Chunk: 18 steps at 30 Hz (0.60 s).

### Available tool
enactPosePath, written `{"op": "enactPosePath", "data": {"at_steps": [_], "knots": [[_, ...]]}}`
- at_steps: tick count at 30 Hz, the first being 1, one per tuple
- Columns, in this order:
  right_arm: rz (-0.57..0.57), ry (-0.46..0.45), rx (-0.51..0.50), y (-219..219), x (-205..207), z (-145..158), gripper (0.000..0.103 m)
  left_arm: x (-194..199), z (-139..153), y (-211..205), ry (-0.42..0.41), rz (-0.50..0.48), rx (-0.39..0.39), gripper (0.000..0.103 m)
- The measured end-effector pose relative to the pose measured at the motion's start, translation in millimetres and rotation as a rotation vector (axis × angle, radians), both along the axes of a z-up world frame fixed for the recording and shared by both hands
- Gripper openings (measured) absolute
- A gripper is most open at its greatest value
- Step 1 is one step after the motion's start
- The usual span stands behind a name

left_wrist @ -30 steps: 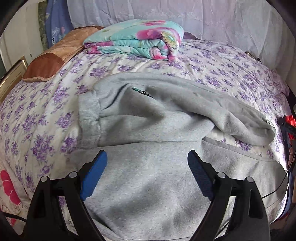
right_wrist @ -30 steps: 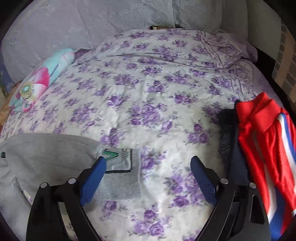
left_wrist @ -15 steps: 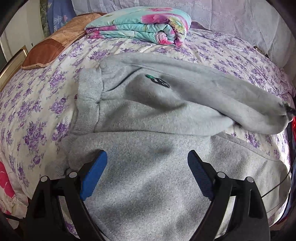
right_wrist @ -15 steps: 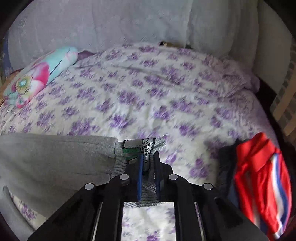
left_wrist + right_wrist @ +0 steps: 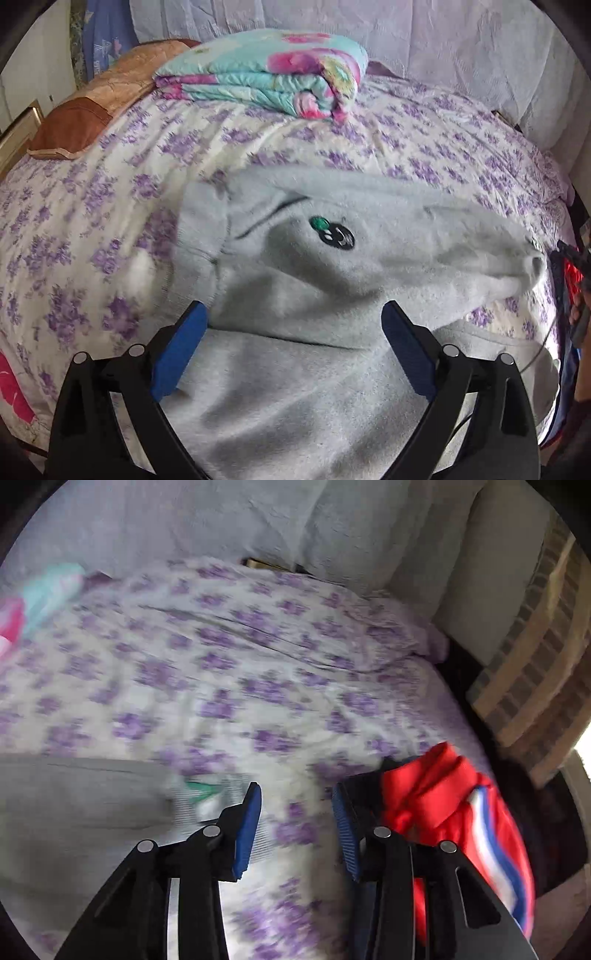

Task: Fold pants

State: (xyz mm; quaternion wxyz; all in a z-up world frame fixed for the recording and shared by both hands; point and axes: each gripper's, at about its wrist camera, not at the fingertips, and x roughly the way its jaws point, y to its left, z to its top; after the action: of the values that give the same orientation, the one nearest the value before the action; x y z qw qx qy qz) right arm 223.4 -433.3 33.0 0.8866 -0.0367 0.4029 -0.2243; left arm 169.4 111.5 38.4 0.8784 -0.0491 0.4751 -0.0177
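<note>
The grey fleece pants [image 5: 332,295] lie rumpled across the lower centre of the left wrist view on the purple-flowered bedspread [image 5: 110,206], one leg folded over the other, a small green and black emblem [image 5: 332,232] showing near mid-frame. The left gripper [image 5: 291,347] hovers over them with its blue pads spread wide, holding nothing. In the blurred right wrist view, the pants' ribbed cuff [image 5: 207,797] sits left of the right gripper [image 5: 295,827], whose pads stand parted and empty. A folded floral quilt [image 5: 266,77] lies at upper centre; red clothing [image 5: 443,805] at lower right.
</note>
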Motion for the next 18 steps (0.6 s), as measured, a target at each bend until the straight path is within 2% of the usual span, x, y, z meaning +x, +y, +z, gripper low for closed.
{"op": "enactPosePath", "data": {"at_steps": [1, 2, 3, 4, 6, 8, 9, 10, 11, 13, 15, 17, 18], "knots": [[0.092, 0.002, 0.11, 11, -7, 2, 0.051, 6, 3, 3, -0.001, 0.012, 0.015, 0.093], [0.155, 0.018, 0.176, 23, -11, 0, 0.065, 16, 2, 4, 0.012, 0.01, 0.025, 0.093], [0.165, 0.045, 0.184, 35, -10, -5, 0.073, 29, 0, 2, 0.021, -0.005, 0.034, 0.093], [0.162, 0.076, 0.188, 44, -7, -12, 0.073, 43, -5, -1, 0.026, -0.01, 0.07, 0.093], [0.164, 0.144, 0.268, 52, 6, -34, 0.074, 77, -29, -6, 0.068, -0.008, 0.166, 0.093], [0.12, 0.28, 0.282, 57, 22, -72, 0.077, 116, -74, 4, 0.176, 0.061, 0.25, 0.095], [0.12, 0.271, 0.273, 61, 21, -81, 0.08, 132, -87, 15, 0.205, 0.089, 0.213, 0.099], [0.117, 0.221, 0.249, 63, 17, -75, 0.08, 146, -87, 29, 0.192, 0.127, 0.157, 0.099], [0.113, 0.21, 0.251, 65, 15, -69, 0.078, 159, -82, 41, 0.182, 0.172, 0.143, 0.099], [0.119, 0.132, 0.276, 69, 3, -48, 0.078, 184, -83, 54, 0.22, 0.196, 0.1, 0.099], [0.155, 0.076, 0.228, 84, -11, -24, 0.078, 194, -87, 48, 0.242, 0.184, 0.141, 0.099], [0.218, 0.047, 0.236, 102, -26, -6, 0.078, 190, -76, 33, 0.197, 0.158, 0.238, 0.099], [0.261, 0.04, 0.252, 112, -33, 0, 0.079, 183, -67, 27, 0.169, 0.137, 0.257, 0.099]]}}
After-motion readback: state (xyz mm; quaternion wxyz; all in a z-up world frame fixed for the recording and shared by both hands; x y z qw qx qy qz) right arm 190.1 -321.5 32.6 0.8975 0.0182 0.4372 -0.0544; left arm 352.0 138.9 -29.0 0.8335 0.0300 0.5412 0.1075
